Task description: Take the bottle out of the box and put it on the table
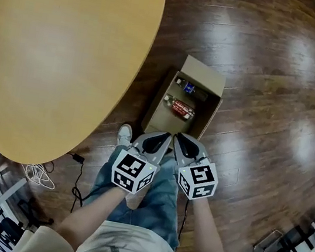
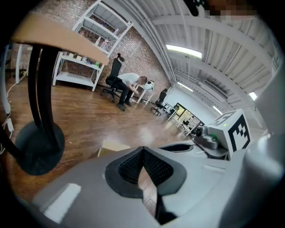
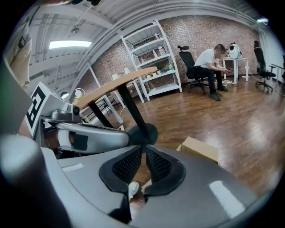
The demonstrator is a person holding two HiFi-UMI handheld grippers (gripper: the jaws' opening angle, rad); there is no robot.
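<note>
Hovering side by side just short of the open box [image 1: 159, 109], the left tongs [image 2: 142, 149] are clenched on nothing; the right tongs [image 3: 143, 149] stand a slit apart, empty; the bottle [image 1: 179, 108] lies inside the box, on the floor [image 1: 266, 110] beside the round counter [image 1: 57, 47].

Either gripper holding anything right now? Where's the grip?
Nothing is held. On the left gripper the fingers are together, on the right gripper slightly apart, nothing between either. The bottles lie in the box.
</note>
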